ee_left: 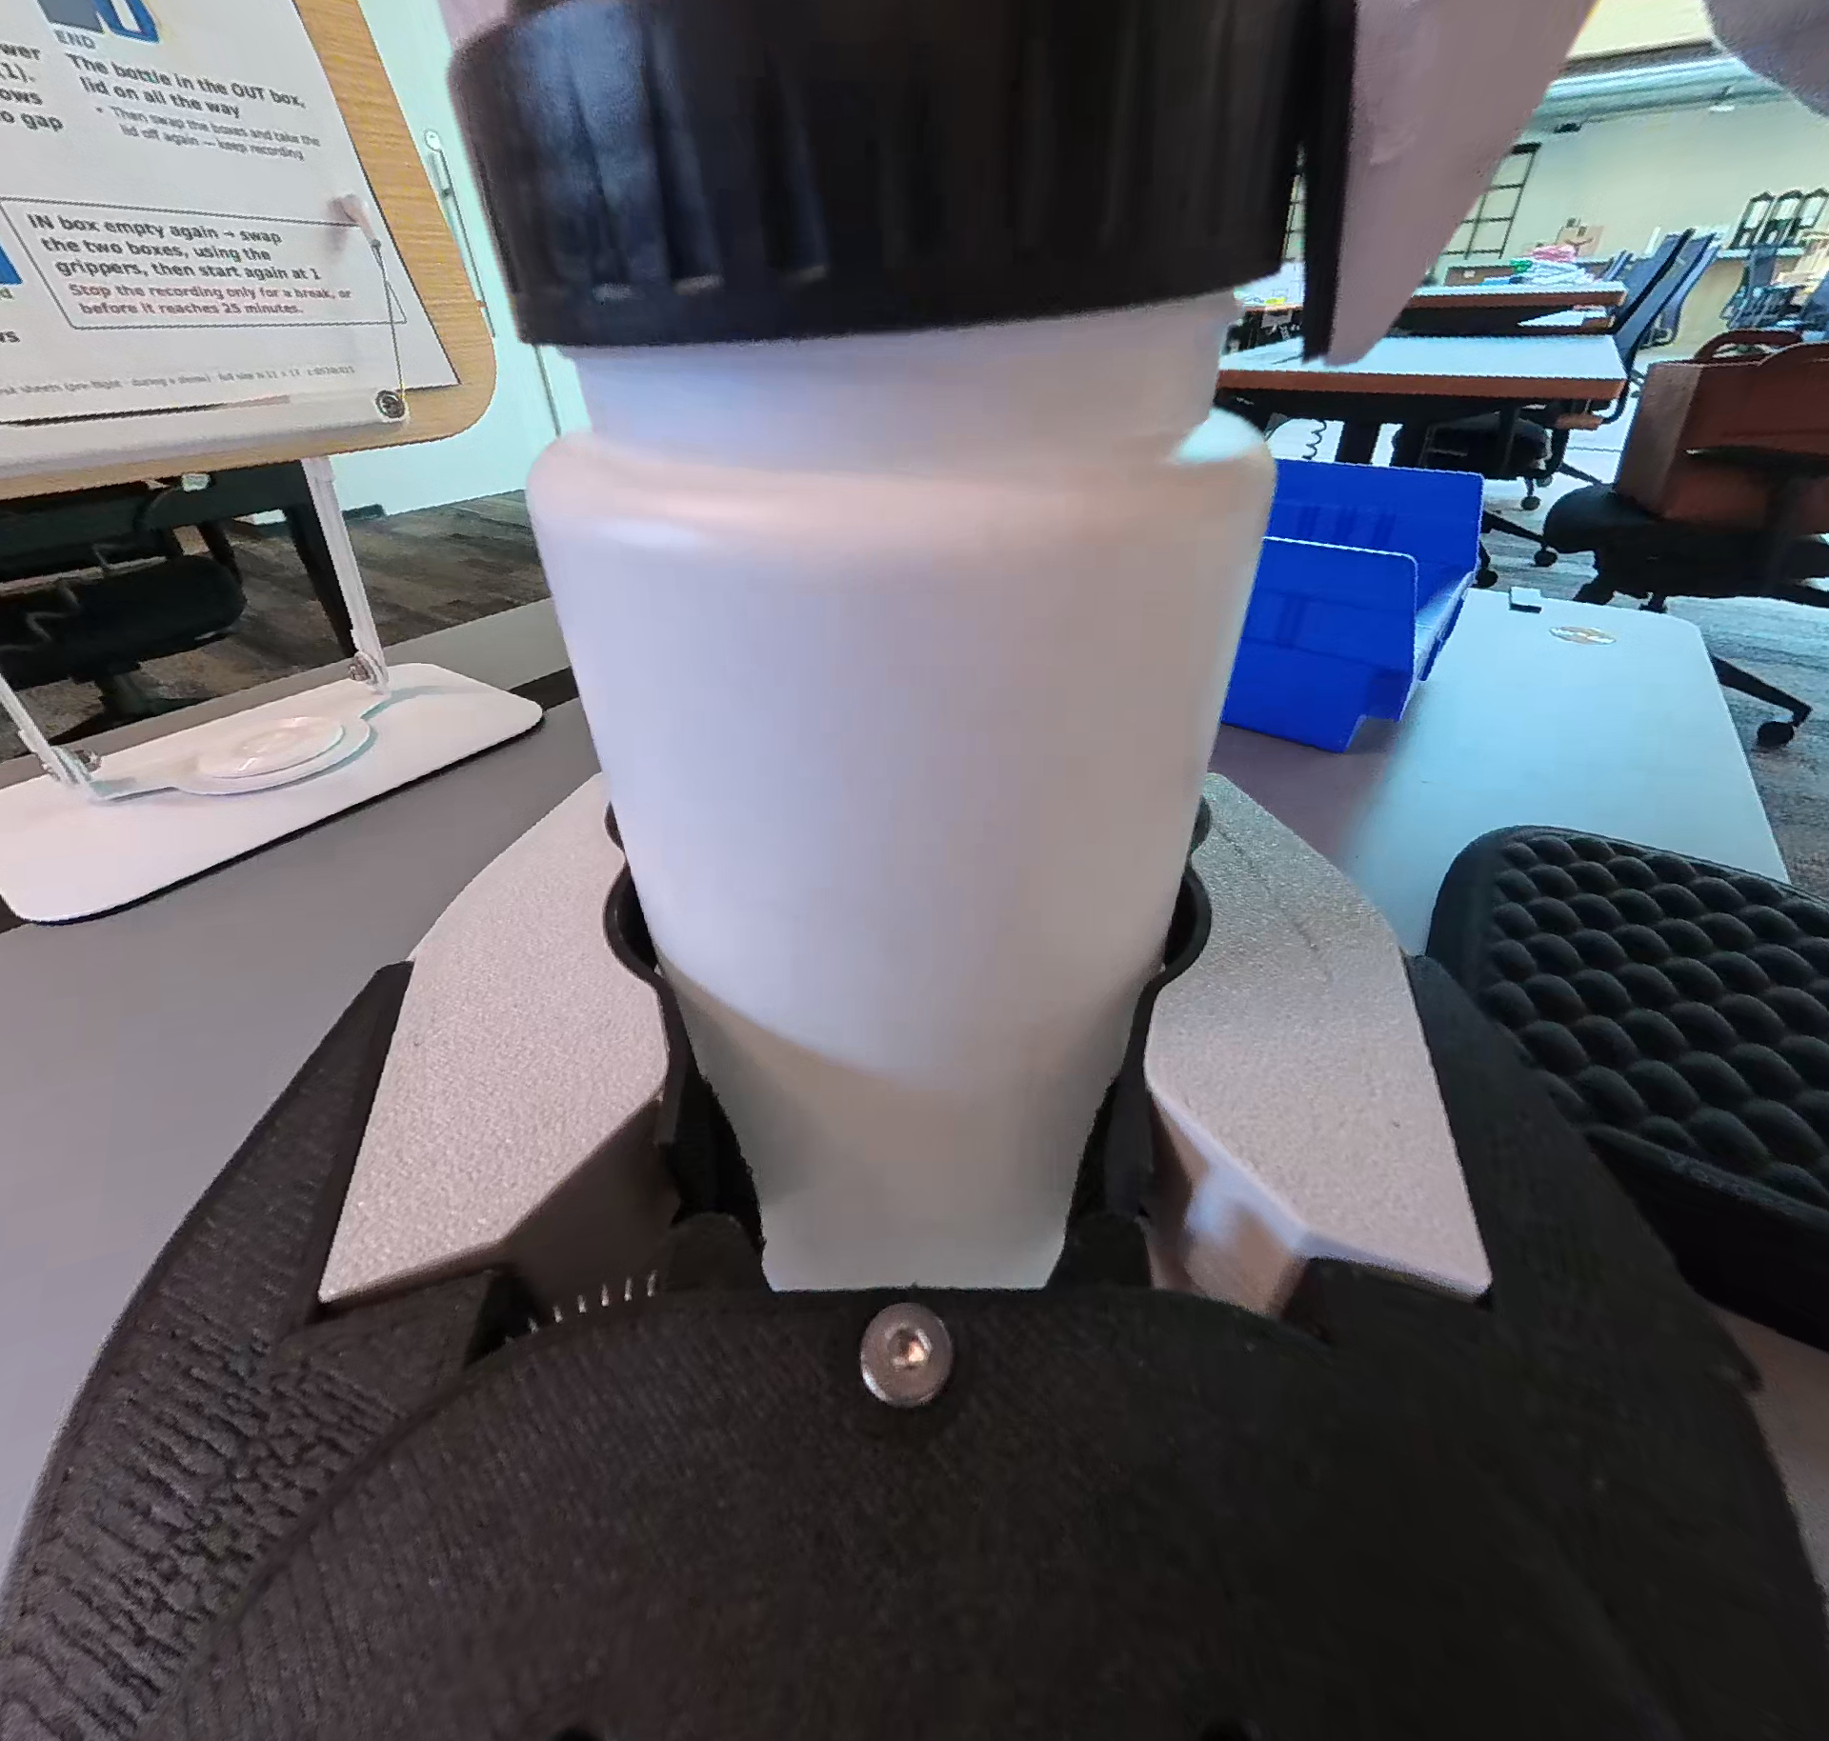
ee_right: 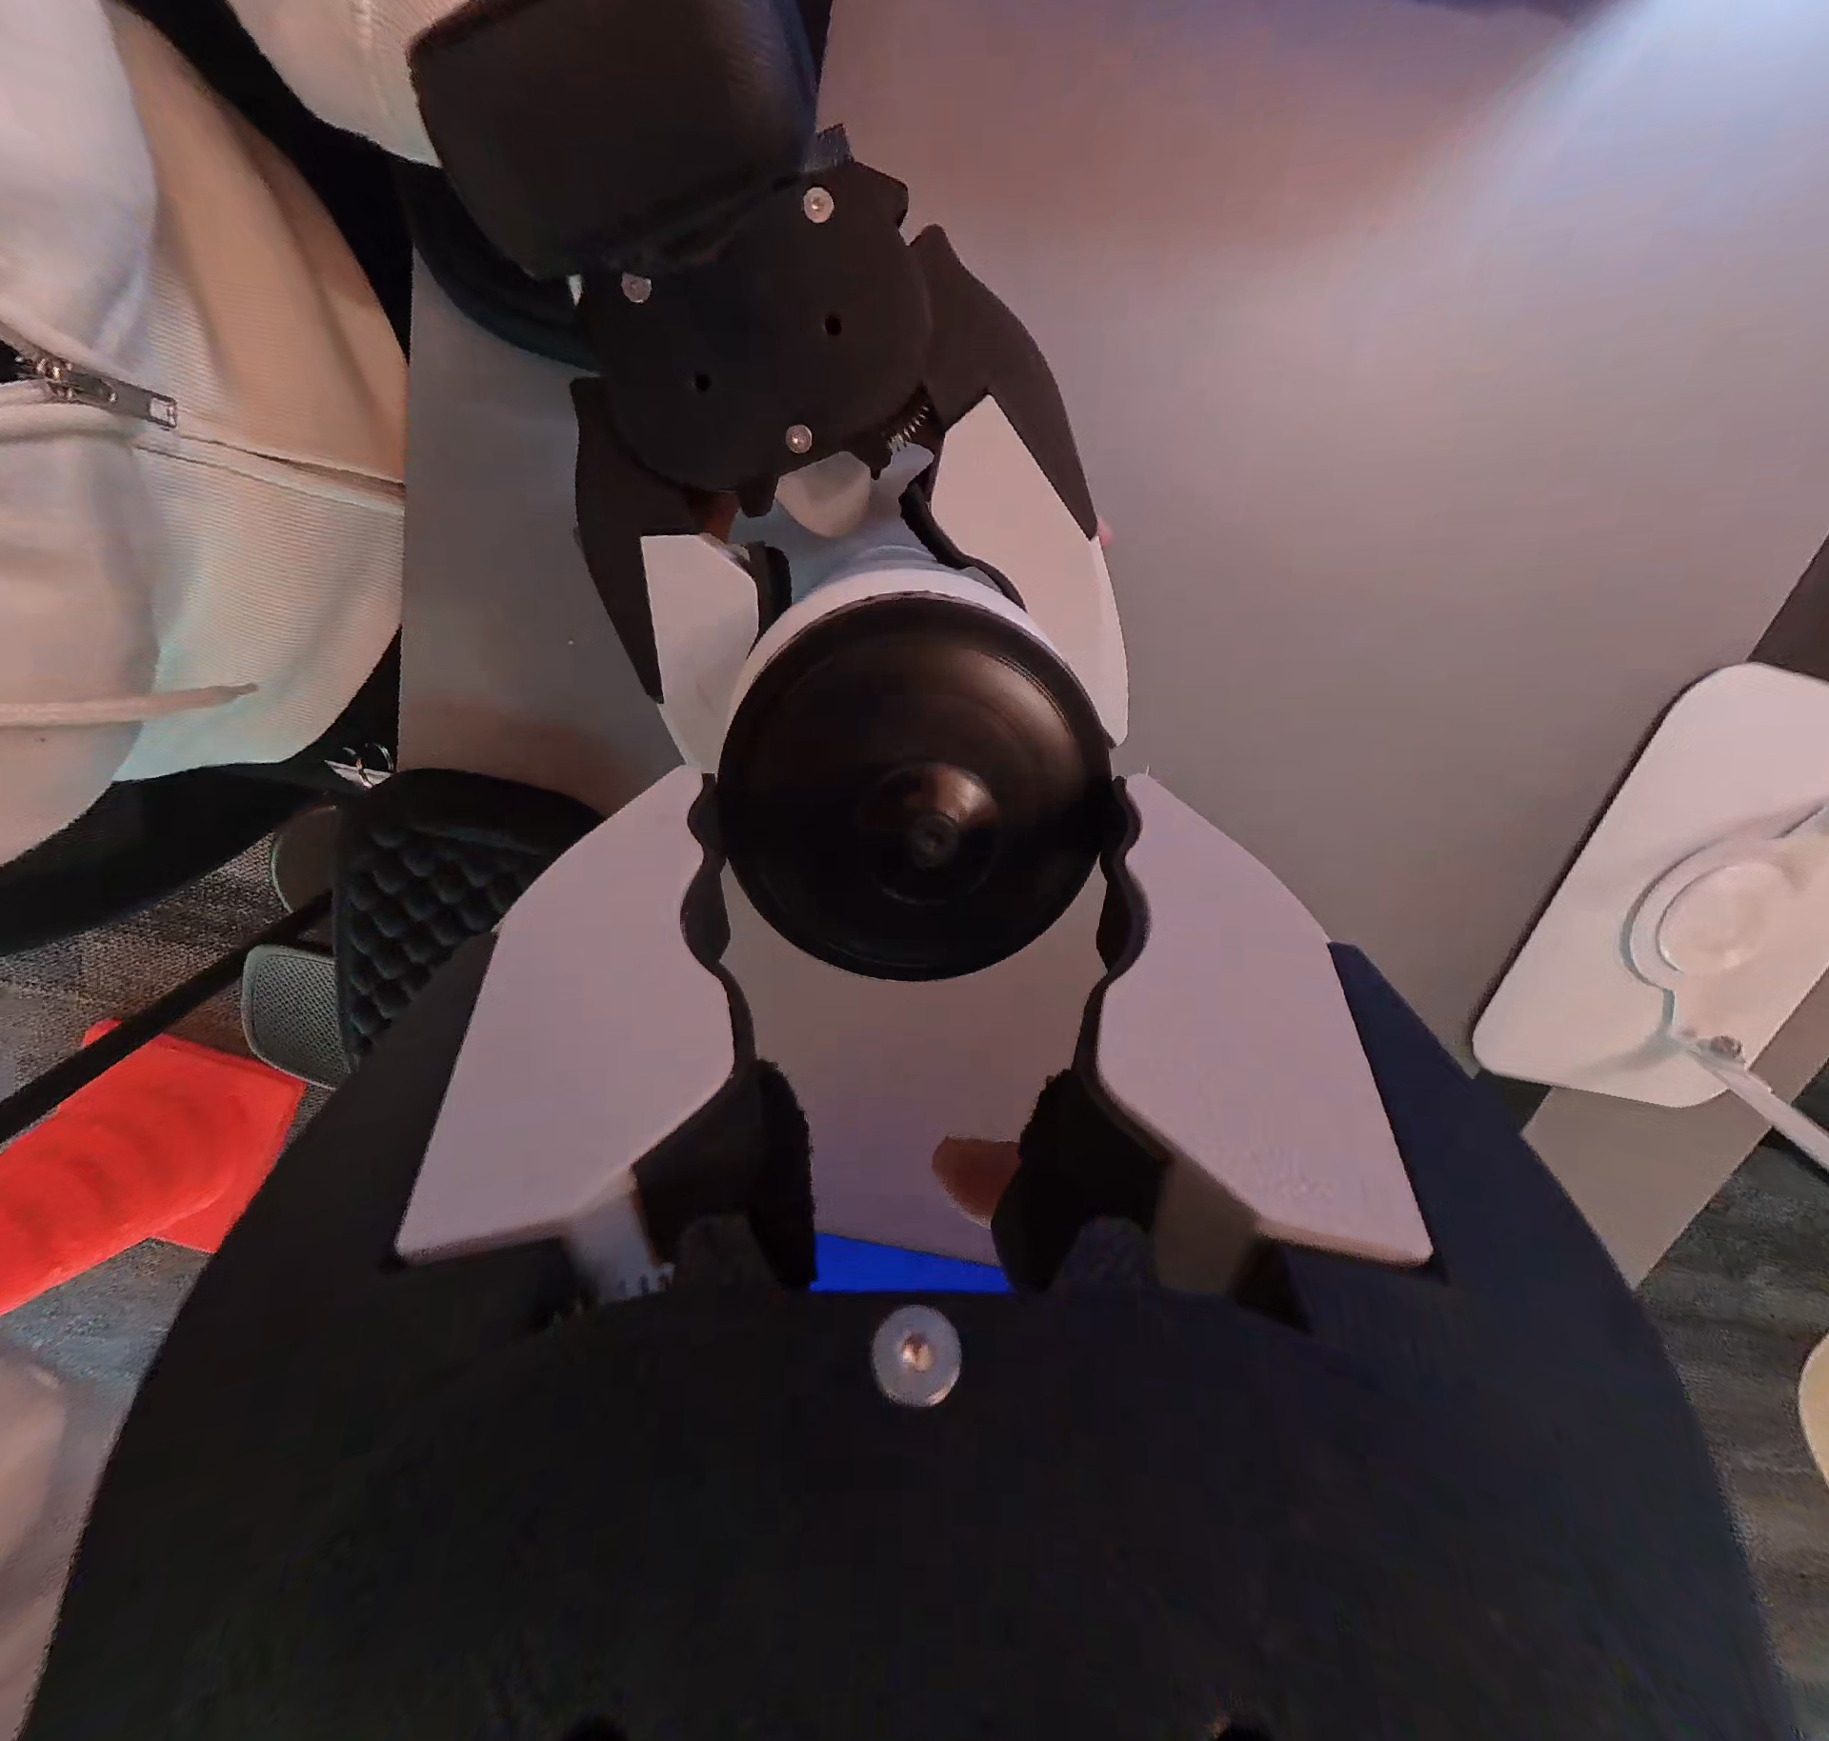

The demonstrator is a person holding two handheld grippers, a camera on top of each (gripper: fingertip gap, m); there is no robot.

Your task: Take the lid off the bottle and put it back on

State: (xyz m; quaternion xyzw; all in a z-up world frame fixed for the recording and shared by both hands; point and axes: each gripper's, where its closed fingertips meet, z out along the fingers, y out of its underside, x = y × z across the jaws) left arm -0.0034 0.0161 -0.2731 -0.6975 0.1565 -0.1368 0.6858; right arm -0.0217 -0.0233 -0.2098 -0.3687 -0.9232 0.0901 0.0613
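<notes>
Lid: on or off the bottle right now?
On. The black lid sits over the white bottle's neck; whether it is screwed tight, cannot tell.

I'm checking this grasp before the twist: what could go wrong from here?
1. The right gripper touches the lid only near its fingertips, so it might slip off when turning.
2. The left gripper clamps just the lower bottle, held off the table; twisting could spin or tilt it.
</notes>
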